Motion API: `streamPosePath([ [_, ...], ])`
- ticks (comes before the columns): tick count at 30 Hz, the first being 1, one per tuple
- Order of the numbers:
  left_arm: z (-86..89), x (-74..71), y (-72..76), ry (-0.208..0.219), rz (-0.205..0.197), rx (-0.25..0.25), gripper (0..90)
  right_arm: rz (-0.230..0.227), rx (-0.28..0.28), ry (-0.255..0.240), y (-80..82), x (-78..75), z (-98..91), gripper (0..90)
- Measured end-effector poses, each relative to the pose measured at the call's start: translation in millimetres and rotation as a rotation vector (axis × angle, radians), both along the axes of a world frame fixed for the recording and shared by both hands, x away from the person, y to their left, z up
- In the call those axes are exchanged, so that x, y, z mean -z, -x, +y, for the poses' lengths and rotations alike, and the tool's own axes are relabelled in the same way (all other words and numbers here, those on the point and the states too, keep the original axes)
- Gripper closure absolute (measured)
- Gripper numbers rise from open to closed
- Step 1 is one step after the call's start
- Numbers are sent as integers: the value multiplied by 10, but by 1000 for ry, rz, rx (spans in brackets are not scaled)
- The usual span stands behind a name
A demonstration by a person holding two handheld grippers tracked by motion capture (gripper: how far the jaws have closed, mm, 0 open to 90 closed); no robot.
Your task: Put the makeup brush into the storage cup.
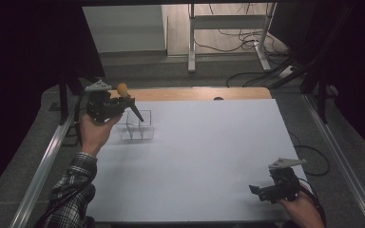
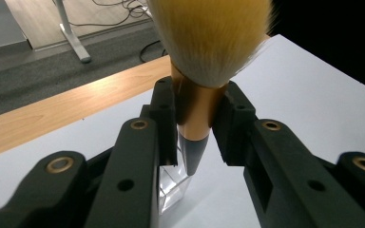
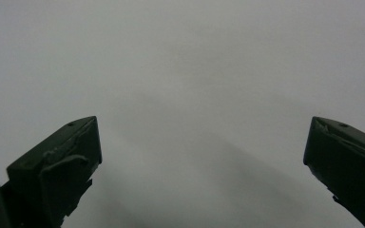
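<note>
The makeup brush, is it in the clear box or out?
Out. The left tool grips the brush bristles-up, its handle tip above the clear box.

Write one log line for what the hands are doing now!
left gripper: shut on brush | above clear box | right gripper: open, nothing held

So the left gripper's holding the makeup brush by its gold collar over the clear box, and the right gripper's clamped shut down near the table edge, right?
Not quite. The right gripper is open: the right gripper view shows its jaws wide apart with nothing between them. The rest holds: the left gripper grips the makeup brush by its gold collar above the clear box.
</note>
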State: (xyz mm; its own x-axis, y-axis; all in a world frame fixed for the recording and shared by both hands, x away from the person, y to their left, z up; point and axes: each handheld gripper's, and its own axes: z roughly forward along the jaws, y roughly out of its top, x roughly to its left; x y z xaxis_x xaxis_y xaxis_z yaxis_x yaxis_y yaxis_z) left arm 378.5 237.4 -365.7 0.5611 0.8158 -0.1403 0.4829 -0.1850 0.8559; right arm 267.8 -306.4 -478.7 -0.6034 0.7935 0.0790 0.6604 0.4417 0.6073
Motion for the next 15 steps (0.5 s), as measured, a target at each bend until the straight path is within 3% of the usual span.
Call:
streamPosePath([
  [15,-36,-43,-161,-22,-3,-21,720,-3,-3,2,1,0,6,0],
])
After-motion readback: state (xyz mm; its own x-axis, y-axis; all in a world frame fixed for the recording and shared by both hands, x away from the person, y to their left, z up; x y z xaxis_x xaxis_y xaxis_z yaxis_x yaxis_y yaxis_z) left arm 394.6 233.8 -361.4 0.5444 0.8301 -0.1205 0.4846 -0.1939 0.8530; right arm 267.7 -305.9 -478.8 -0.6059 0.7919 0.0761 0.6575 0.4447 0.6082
